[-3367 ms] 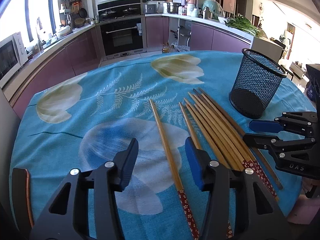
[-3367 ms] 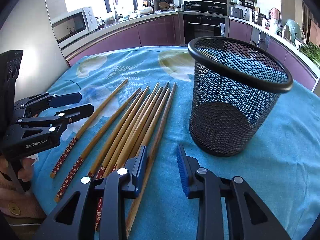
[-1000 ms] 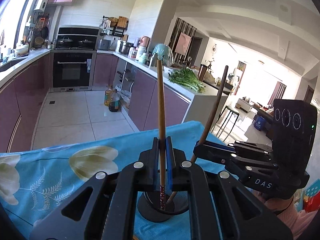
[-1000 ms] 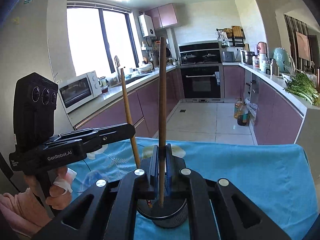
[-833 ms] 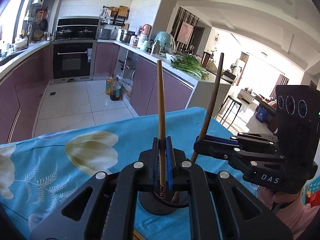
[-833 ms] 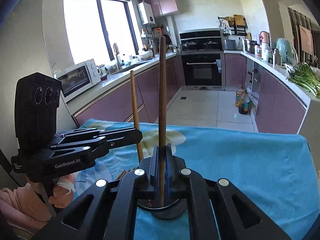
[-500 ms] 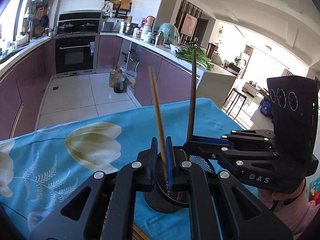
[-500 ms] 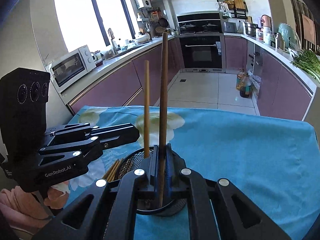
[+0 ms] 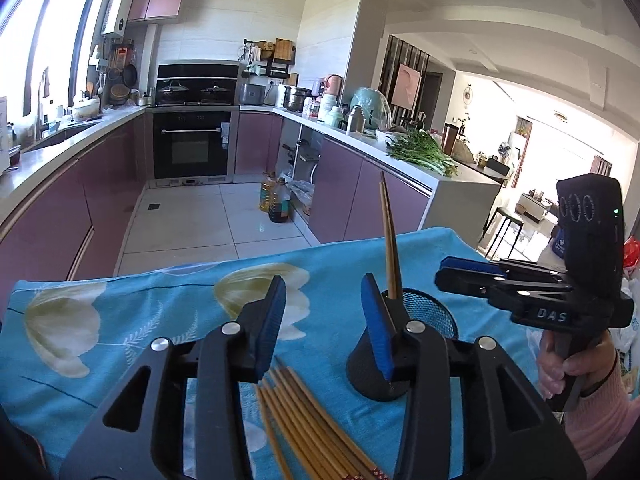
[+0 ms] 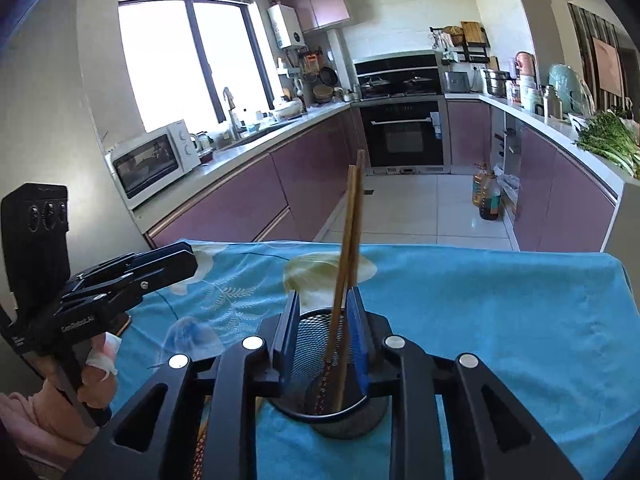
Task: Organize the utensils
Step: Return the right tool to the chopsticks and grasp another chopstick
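A black mesh cup [image 9: 424, 312] stands on the blue flowered tablecloth [image 9: 120, 320]. Two wooden chopsticks [image 9: 390, 248] stand in it, leaning together. In the right wrist view the cup [image 10: 320, 340] and the two chopsticks [image 10: 348, 248] sit right between my right gripper's [image 10: 323, 340] blue pads, which are apart and not touching them. My left gripper [image 9: 324, 320] is open and empty, just left of the cup. Several more chopsticks [image 9: 304, 420] lie on the cloth below it. The right gripper also shows in the left wrist view [image 9: 472, 272], the left one in the right wrist view [image 10: 176, 264].
The table's far edge [image 10: 440, 246] drops to a tiled kitchen floor. Purple cabinets, an oven [image 9: 192, 148] and a microwave [image 10: 152, 160] stand beyond. Oil bottles [image 9: 276, 204] stand on the floor.
Both grippers have opened and let go of their chopsticks, which now stand in the mesh cup. Both grippers have drawn back a little from the cup.
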Demonstrator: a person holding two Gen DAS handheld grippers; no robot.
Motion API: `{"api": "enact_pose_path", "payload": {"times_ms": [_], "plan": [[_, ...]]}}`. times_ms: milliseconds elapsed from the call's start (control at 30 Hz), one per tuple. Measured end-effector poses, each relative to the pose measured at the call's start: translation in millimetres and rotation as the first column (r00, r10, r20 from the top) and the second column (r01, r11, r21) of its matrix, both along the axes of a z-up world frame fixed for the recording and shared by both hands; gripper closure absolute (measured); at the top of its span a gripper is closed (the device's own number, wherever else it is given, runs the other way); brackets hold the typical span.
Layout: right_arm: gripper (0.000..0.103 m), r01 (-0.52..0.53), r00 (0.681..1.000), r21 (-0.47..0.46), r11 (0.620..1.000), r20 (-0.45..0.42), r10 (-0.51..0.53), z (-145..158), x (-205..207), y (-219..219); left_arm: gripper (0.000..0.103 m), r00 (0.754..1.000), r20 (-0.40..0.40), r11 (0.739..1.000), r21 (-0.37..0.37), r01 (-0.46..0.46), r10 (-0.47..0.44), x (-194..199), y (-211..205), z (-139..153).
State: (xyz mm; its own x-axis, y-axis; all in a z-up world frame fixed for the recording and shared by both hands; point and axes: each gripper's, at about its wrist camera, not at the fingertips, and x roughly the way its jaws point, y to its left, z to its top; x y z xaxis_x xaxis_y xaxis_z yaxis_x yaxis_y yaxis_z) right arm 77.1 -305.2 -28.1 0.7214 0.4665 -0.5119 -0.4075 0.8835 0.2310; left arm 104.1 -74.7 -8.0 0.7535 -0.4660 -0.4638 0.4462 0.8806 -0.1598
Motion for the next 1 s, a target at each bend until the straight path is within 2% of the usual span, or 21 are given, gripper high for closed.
{"api": "enact_pose_path", "payload": {"times_ms": [167,333,567,700,1000], "plan": [[0.073,-0.135,0.991,-0.012,0.991,0.006,0.135,-3.9,-29.9,25.1,0.063,0.999,-0.027,0.999,0.041,-0.032,0.033,-14.3,26.8,-10.4],[0.073,-0.193,0.978,-0.038,0.98,-0.084,0.19,-32.9,-35.7,51.1,0.063,0.996,-0.065,0.996,0.08,-0.05,0.055,-22.5,37.6,-31.7],[0.073,-0.181,0.961,-0.051,0.982,-0.22,0.166,-75.3,-28.9,66.3,0.063,0.987,-0.153,0.989,0.143,-0.027,0.049,-32.1,27.5,-70.2],[0.073,-0.164,0.953,-0.071,0.984,-0.27,0.139,-92.0,-26.2,69.5,0.063,0.976,-0.213,0.984,0.176,-0.006,0.044,-31.9,22.3,-89.6],[0.075,-0.145,0.95,-0.124,0.982,-0.294,0.103,-104.7,-24.0,72.1,0.065,0.958,-0.283,0.973,0.228,0.021,0.046,-28.8,14.6,-113.8]]}}
